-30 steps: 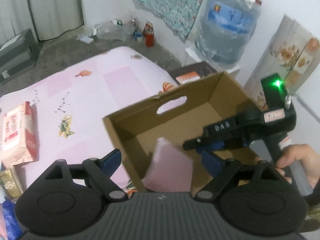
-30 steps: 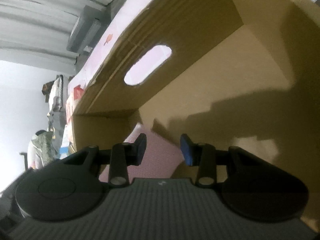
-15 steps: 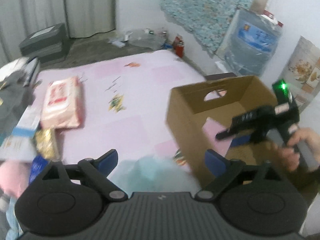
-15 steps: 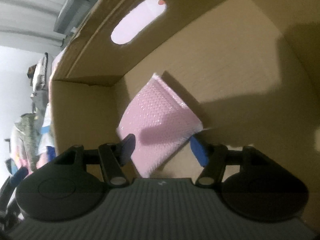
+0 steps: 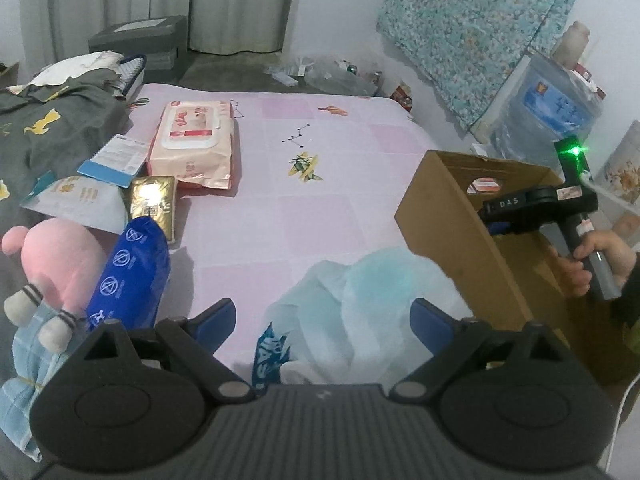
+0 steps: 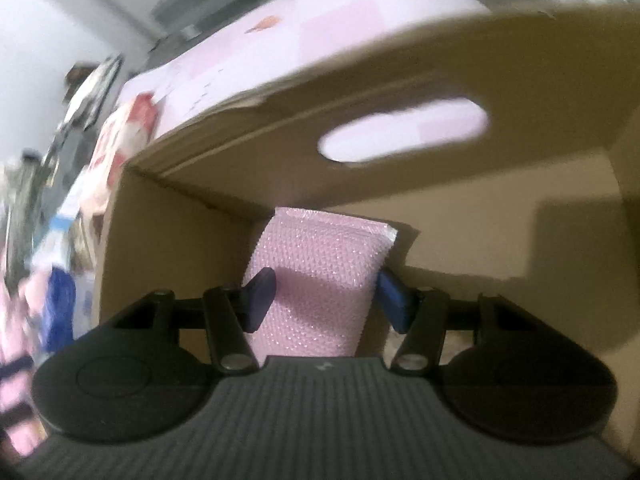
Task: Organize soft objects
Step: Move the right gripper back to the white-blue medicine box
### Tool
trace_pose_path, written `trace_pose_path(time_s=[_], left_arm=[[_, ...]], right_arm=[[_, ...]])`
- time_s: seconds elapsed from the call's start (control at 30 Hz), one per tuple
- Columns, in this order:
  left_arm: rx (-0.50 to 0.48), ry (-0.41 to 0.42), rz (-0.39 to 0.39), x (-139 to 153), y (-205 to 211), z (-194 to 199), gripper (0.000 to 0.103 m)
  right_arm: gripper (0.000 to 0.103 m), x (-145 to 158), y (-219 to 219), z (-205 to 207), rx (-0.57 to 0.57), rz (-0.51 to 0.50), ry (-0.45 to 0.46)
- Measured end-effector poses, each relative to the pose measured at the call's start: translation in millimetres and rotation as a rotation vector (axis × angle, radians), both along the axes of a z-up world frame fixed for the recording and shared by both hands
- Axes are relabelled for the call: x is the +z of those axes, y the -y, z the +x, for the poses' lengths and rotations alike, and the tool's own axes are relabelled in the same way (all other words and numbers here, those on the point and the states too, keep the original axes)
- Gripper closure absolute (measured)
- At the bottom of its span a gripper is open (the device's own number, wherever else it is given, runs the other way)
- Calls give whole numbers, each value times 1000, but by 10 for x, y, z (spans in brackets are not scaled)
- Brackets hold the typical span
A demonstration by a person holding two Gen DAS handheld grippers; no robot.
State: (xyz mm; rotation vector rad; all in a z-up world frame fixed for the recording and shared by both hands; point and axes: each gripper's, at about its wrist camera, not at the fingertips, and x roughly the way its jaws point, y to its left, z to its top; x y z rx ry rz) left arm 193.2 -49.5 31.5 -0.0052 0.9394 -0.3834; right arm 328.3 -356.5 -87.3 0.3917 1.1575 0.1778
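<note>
Right gripper [image 6: 320, 296], jaws just closing slightly, spread clear of pink mailer [image 6: 320, 280] inside box [image 6: 400, 80]; wide-spread left gripper [image 5: 324, 316] should centre over plastic bag [image 5: 360, 300].

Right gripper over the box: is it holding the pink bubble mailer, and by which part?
Nothing is held. The right gripper has let go; the pink bubble mailer leans in the cardboard box corner between its open fingers. The left gripper holds nothing either.
</note>
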Motion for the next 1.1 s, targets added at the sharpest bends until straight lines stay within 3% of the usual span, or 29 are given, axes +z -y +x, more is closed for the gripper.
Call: trace_pose_path(time_s=[0.1,0.2,0.37,0.47,0.73,0.93,1.1], left_arm=[[3,7,8,-27,-33,-27,8],[11,10,1,-37,-84,-52,8],[37,39,12,-12,-186,-94,8],[54,75,27,37,-267,-135,8],[99,184,60,332,-605,-146,8],[136,296,146,620,-938,-62,8],[157,300,177,663,-1155,126,8]], right_arm=[[48,47,-110,74,85,-16,39],[42,55,-197,127,95,-36,34],[38,91,-94,53,22,-1,14],[32,171,182,-200,-46,37,28],[28,747,351,-435,-147,110,157],[28,1389,-88,-423,-55,254,258],[30,1607,-830,-117,84,317,240]])
